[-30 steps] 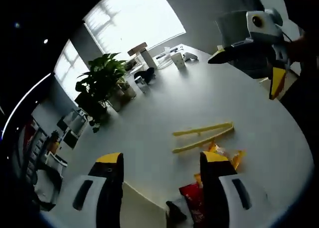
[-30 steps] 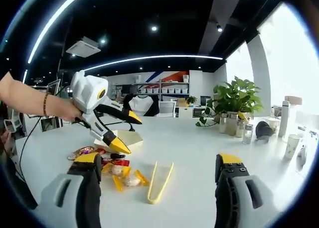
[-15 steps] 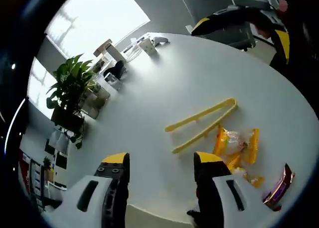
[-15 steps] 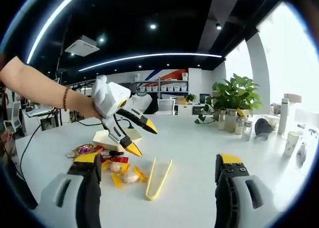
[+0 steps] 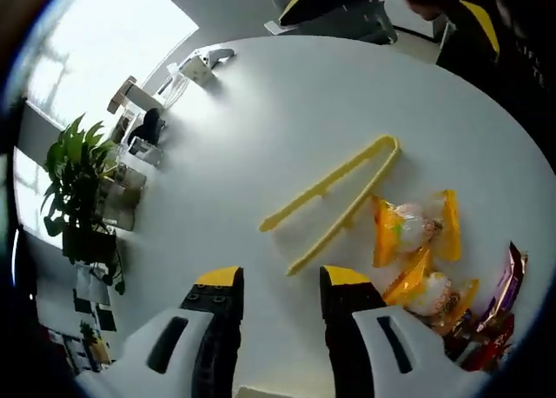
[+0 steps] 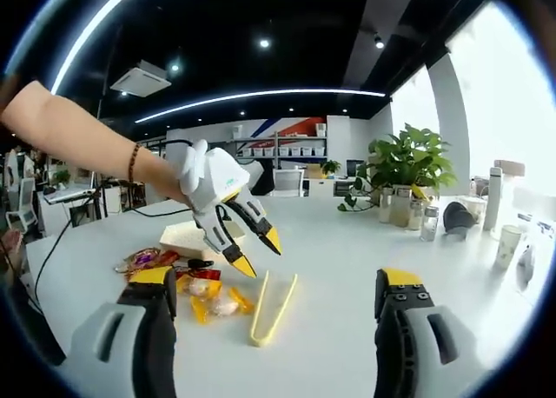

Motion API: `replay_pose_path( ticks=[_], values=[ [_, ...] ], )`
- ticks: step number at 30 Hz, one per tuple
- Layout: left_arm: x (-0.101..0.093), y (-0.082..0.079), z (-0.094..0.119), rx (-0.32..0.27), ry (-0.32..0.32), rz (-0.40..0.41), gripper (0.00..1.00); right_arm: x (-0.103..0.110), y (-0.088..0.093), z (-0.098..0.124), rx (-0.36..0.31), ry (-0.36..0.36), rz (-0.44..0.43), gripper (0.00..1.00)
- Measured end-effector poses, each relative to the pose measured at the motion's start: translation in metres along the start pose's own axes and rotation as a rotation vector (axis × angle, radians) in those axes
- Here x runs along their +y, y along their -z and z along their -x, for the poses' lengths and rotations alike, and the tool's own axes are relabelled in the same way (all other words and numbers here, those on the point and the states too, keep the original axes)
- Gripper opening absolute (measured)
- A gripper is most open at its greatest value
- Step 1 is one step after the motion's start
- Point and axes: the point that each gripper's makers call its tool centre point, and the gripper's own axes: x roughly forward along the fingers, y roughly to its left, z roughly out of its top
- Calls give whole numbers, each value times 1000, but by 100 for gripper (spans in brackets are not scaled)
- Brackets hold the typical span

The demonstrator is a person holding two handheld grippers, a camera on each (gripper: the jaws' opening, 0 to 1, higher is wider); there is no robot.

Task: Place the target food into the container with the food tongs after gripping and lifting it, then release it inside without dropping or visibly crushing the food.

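Yellow tongs (image 5: 334, 198) lie flat on the white table (image 5: 261, 102), arms spread in a narrow V; in the left gripper view the joined end points away and the two tips face the jaws. Wrapped snacks (image 5: 408, 242) lie just beside the tongs, on the far side from the plant (image 5: 82, 189). The left gripper (image 5: 276, 281) hovers over the tips, jaws partly open and empty, tilted steeply down at the table; it is judged the nearer one. The right gripper (image 6: 276, 285) hangs low and level, well back from the tongs (image 6: 271, 307), jaws wide apart, holding nothing. A pale box (image 6: 193, 239) sits behind the snacks.
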Motion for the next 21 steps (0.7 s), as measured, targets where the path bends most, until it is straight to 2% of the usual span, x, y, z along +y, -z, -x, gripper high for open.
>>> replay_pose_path(
  ticks=[2,4,6,9,12,21],
  values=[
    [-1,-2,-2,-6,13,1,31,-1,0,-1,1,2,3,96],
    [-8,0,-5,9,63,-48,26,-1,0,-1,3,-1,7,96],
    [-7,3,-8,30,69,-54,25,-3,0,-1,3,2,7,96],
    [-7,2,-12,23,95,-44,24,-3,0,-3,5,0,4,96],
    [-7,5,-14,53,109,-80,19,0,-5,-4,-7,-6,11,96],
    [-13,5,-18,76,175,-139,11,2,-9,-12,-15,-14,12,96]
  ],
)
